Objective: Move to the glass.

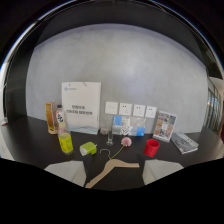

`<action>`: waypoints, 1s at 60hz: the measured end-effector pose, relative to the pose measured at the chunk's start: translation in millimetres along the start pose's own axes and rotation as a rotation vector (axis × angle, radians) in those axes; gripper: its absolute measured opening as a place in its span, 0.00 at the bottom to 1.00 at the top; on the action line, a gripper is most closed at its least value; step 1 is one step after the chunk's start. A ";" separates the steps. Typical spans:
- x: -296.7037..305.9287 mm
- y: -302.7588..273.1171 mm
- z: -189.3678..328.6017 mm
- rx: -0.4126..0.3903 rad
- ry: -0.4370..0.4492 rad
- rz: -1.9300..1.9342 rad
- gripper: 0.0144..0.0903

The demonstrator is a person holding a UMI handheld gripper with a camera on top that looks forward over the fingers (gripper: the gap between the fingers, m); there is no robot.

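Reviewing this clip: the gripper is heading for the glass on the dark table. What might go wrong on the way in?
1. The wooden hanger lies just ahead of the open gripper, directly between it and the glass; a low approach may push it.
2. The pink flower lies close beside the glass's foot and could get swept aside.
3. The glass looks tall and narrow-stemmed, so a bump would probably tip it toward the white wall switches behind.

Dark counter against a pale wall

A plain grey-white wall (125,65) rises beyond the black counter (30,137); 4 white switch plates (131,109) line its base.
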State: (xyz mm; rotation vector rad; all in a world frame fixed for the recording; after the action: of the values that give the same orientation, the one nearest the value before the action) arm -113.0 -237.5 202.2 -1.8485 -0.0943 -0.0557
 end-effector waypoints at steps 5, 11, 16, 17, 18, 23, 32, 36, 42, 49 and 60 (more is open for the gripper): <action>-1.5 -0.6 -5.4 0.004 0.017 -0.001 0.93; -8.6 4.0 -17.0 -0.001 0.033 -0.003 0.93; -16.0 12.0 -25.6 -0.015 0.043 0.000 0.94; -17.3 14.2 -26.8 -0.020 0.046 0.002 0.93; -18.4 16.6 -27.9 -0.025 0.048 0.003 0.93; -22.2 27.5 -31.4 -0.043 0.061 0.008 0.94; -28.8 40.7 -22.8 -0.070 0.072 0.003 0.94; -31.5 42.1 -12.1 -0.078 0.067 0.003 0.94; -32.4 40.2 13.3 -0.081 0.063 0.007 0.93; -33.0 38.2 56.1 -0.089 0.048 0.009 0.93; -30.8 28.4 139.9 -0.120 0.008 0.025 0.94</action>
State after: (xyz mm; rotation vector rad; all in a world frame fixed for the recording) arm -142.4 -111.9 133.7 -1.9685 -0.0637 -0.0525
